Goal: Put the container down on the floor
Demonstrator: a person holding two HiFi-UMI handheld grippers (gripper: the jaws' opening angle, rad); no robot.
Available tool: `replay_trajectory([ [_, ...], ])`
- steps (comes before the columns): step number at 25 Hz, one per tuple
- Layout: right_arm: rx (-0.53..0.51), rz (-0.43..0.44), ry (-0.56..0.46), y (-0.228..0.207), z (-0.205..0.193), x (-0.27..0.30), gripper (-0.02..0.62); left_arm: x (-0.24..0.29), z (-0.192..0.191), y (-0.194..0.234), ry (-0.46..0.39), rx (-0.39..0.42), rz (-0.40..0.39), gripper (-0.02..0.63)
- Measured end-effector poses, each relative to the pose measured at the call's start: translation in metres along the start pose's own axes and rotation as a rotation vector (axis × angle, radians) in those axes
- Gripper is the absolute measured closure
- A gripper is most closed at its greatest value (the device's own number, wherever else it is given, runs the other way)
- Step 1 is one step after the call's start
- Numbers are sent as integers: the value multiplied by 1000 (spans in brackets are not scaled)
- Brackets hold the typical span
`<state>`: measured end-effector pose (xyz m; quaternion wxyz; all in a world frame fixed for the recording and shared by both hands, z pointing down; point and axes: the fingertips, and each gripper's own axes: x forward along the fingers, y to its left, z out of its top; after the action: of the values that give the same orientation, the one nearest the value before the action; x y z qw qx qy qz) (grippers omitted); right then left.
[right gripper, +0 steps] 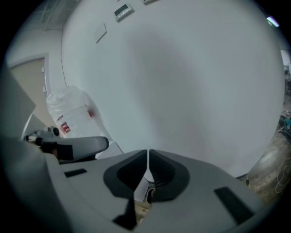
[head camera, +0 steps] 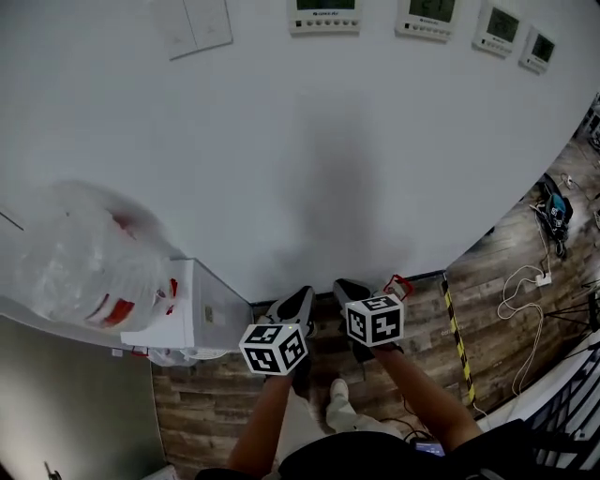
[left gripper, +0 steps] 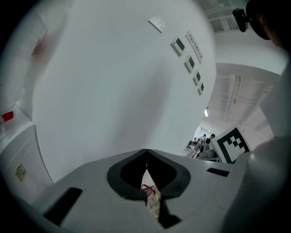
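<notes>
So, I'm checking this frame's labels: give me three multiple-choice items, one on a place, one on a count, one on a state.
1. Where is the bag? A on the white box; B on a table; C on a chair.
2. How many display panels on the wall? A two; B four; C seven.
3. The left gripper jaws are: A wide apart; B together, empty; C on a container.
Answers: 1 A, it sits atop the box at left. 2 B, four line the head view's top. 3 B, the jaws meet with nothing between.
</notes>
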<state>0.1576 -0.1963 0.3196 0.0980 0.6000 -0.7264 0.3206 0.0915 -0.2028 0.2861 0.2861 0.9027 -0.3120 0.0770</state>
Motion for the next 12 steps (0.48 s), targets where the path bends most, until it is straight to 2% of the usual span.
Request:
replay_trajectory([
  [4,-4,31,-43,3,32,-8,560,-1,24,-14,-39,1,-14,589],
  [8,-27,60,-88,11,60,-20,559,-6,44,-27,-87,-48,-43,589],
  [12,-34,72,-125,12,82,-32,560,-10,61,-38,-120,-45,-61,588],
])
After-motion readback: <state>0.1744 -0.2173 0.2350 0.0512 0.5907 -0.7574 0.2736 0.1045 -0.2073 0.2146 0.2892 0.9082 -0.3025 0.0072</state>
